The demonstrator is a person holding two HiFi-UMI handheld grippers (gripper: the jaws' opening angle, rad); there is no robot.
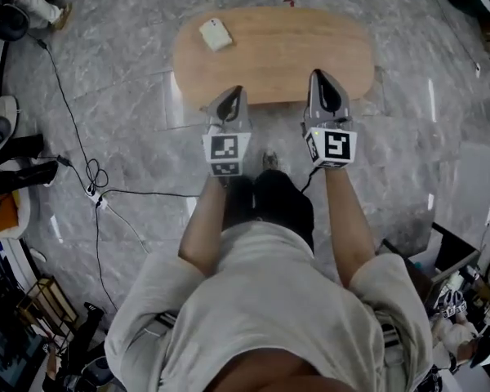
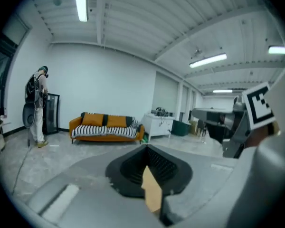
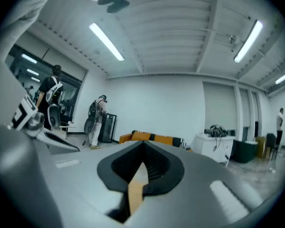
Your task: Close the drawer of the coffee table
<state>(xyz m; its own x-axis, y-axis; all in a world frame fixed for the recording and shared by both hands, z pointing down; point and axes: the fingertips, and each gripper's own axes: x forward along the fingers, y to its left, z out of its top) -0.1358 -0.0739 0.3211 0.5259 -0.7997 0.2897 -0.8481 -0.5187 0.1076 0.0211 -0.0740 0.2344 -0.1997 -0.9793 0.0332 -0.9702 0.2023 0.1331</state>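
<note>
Below you: oval wooden coffee table surface [image 1: 286,55], long axis running left to right. One small pale rectangular object [image 1: 216,34] lies flat near its far-left end, slightly skewed. Surface stands on grey marbled floor [image 1: 131,113]. On floor to your left: black cables [image 1: 90,172] looping to white power strip [image 1: 98,201].

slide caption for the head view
Standing person holds shut left hand-held gripper and right hand-held gripper facing an oval wooden coffee table bearing a small white object.
</note>
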